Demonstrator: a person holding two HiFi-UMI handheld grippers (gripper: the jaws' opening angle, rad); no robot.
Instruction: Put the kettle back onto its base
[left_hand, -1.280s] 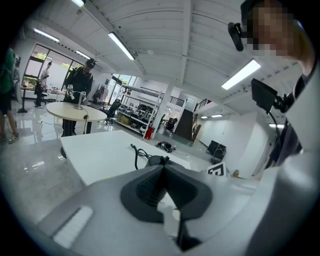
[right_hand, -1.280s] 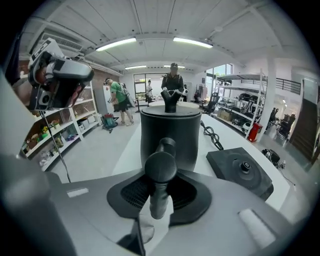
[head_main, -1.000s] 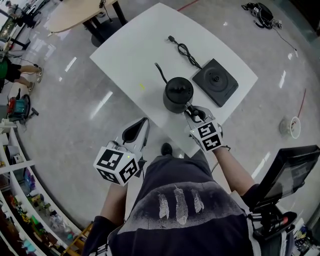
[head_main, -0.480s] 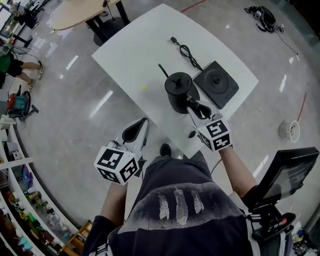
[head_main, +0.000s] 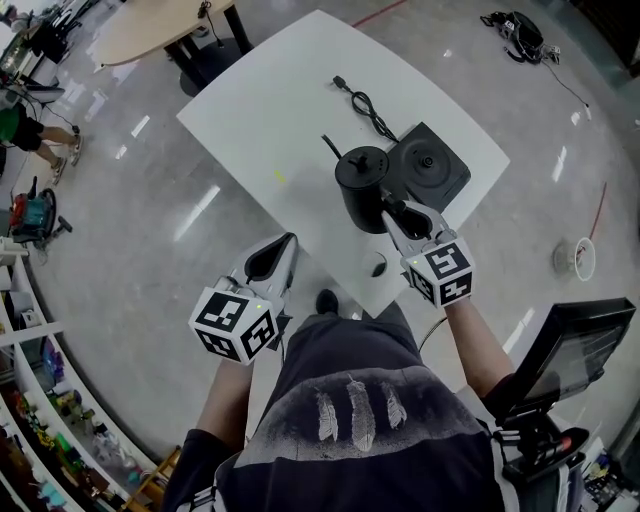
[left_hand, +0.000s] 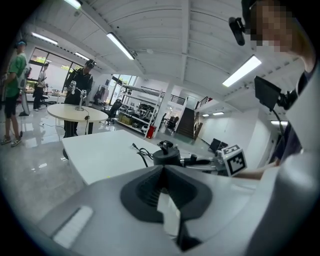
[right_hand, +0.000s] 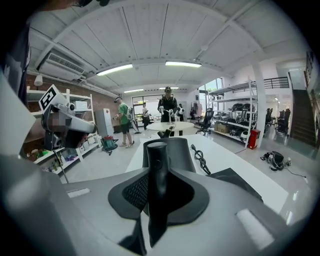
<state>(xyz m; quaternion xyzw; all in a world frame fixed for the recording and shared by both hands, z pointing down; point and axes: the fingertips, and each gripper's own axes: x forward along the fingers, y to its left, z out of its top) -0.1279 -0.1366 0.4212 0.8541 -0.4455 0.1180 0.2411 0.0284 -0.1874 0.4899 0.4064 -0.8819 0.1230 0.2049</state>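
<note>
Grips the round black kettle (head_main: 360, 186) by its upright handle (right_hand: 158, 172) between the right gripper (head_main: 393, 209) jaws, over the white surface (head_main: 270, 110), just beside the square black base (head_main: 432, 165) near its right edge. Left gripper (head_main: 273, 262) jaws closed, empty, off the near edge.

White surface (head_main: 270, 110) set cornerwise on glossy grey floor (head_main: 130, 260), with a small yellow mark (head_main: 280, 175) near its left edge. Beyond the far left corner, a round wooden table (head_main: 150, 30) on a dark base. Off the far right corner, a black bundle of cables (head_main: 520, 30) on the floor. Past the right edge, a thin red line (head_main: 601, 208) and a pale round thing (head_main: 575, 258). Well off the left edge, shelving (head_main: 30, 400), a red and teal machine (head_main: 30, 215) and a person in green (head_main: 12, 128). Off the near right, a dark tilted screen (head_main: 575, 345).
</note>
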